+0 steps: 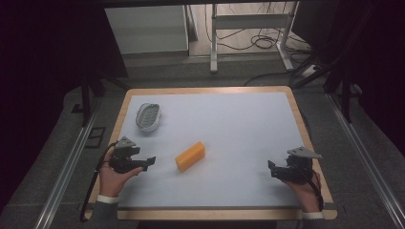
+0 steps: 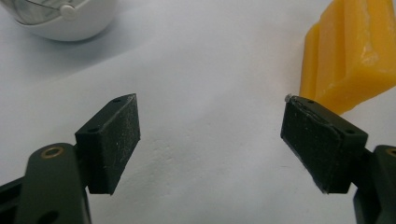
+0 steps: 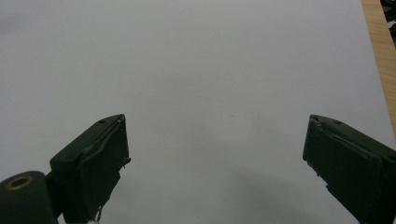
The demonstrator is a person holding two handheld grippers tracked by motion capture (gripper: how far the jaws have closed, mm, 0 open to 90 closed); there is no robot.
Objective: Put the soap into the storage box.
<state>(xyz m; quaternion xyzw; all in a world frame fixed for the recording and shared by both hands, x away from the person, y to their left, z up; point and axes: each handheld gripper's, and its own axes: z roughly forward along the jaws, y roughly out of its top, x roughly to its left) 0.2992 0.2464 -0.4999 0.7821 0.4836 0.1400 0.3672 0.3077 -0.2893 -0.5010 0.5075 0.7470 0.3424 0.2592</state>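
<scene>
An orange-yellow block (image 1: 190,156) lies near the middle of the white mat, and its end shows at the top right of the left gripper view (image 2: 350,51). My left gripper (image 1: 149,162) rests just left of the block, open, with nothing between its pads (image 2: 210,140). A white oval dish with a grey slotted insert (image 1: 148,116) sits at the mat's far left and appears at the top left of the left gripper view (image 2: 65,18). My right gripper (image 1: 273,168) is low at the mat's right side, open over bare mat (image 3: 217,154).
The white mat (image 1: 229,124) covers a table with a wooden rim (image 1: 305,133), whose edge shows at the right in the right gripper view (image 3: 380,51). Beyond the table stand a white frame and loose cables on the floor (image 1: 258,38).
</scene>
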